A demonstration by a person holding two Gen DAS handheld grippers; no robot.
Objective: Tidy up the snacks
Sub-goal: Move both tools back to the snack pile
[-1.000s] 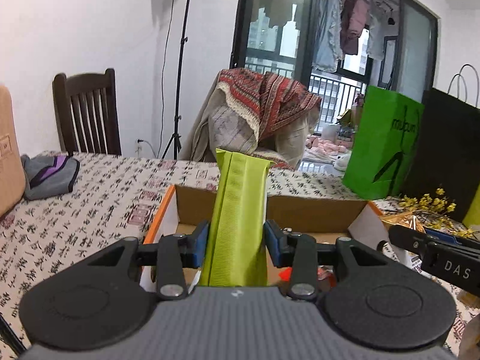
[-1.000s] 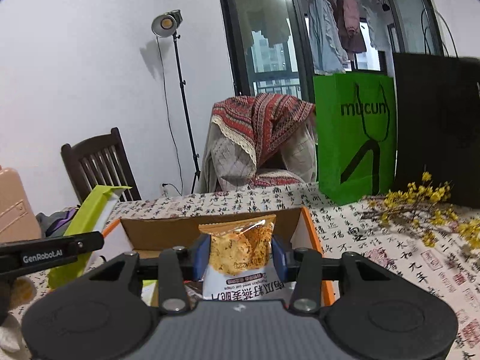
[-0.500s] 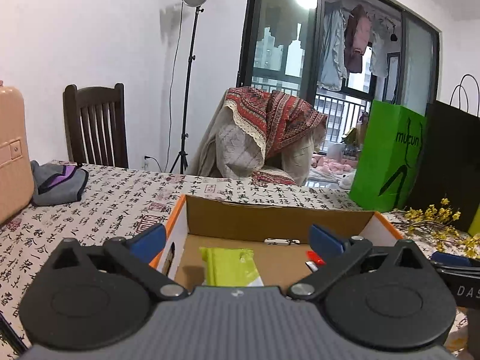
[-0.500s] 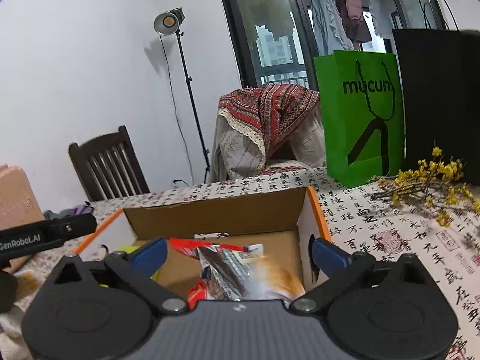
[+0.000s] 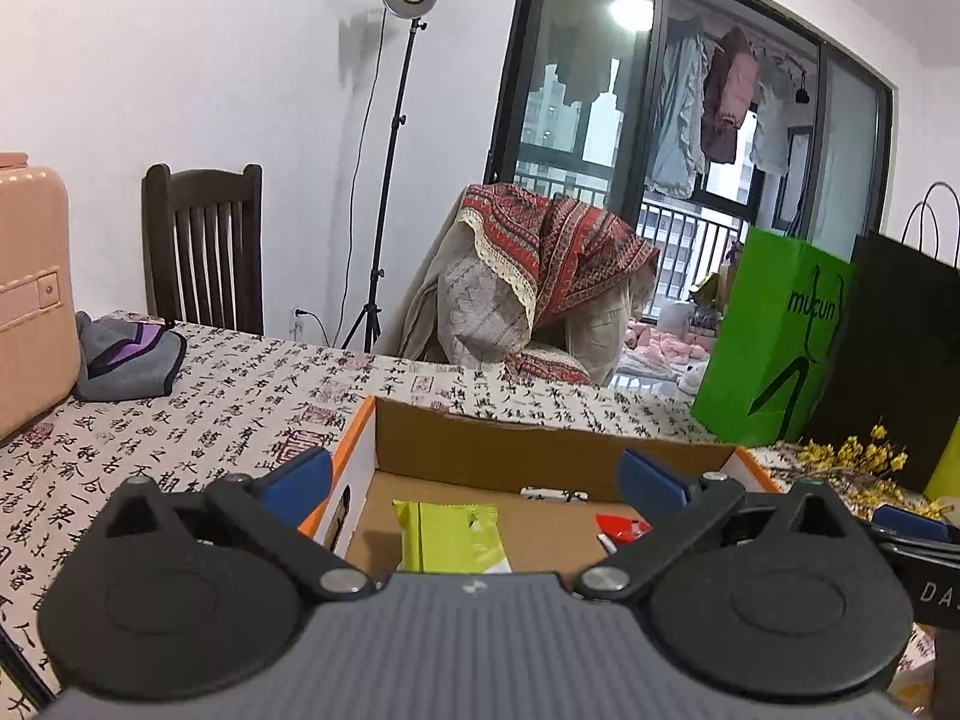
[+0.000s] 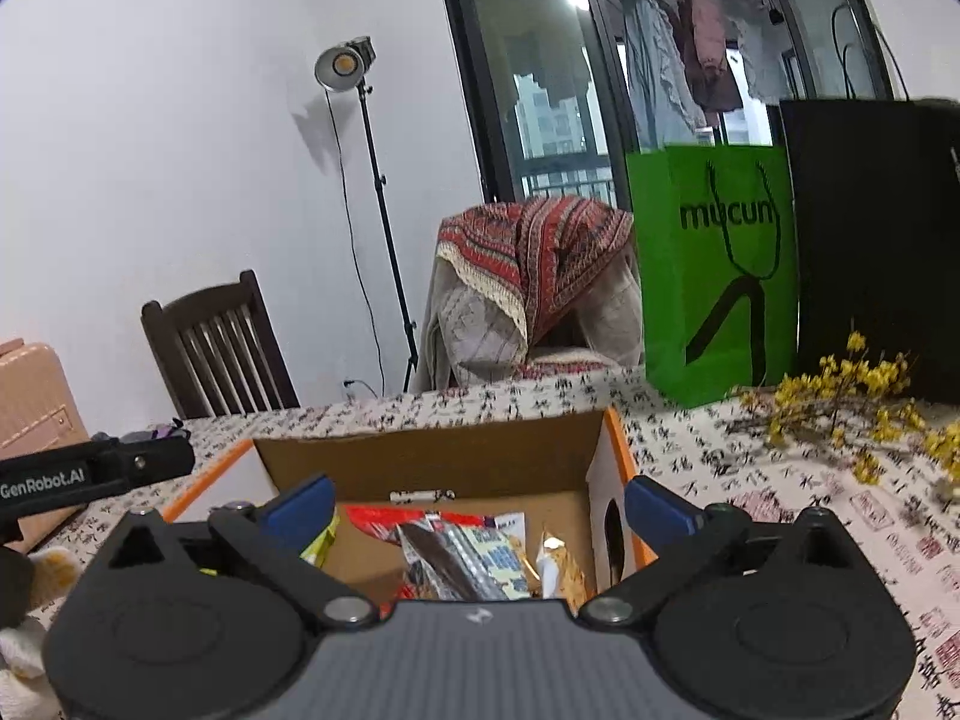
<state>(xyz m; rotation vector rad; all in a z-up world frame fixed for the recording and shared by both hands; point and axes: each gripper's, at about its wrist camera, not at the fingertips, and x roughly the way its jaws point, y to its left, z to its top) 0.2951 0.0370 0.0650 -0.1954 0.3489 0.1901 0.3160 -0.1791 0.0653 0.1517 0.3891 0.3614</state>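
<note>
Both claws, left claw (image 5: 474, 477) and right claw (image 6: 480, 501), gape released above the snack-filled cardboard box (image 5: 540, 450)

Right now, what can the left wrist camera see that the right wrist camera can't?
Only the left wrist view shows the gray pouch on the table and the green snack pack lying flat. Only the right wrist view shows the pile of snack packets at the box's right side. Both show the cardboard box, the green bag and yellow flowers.
</note>
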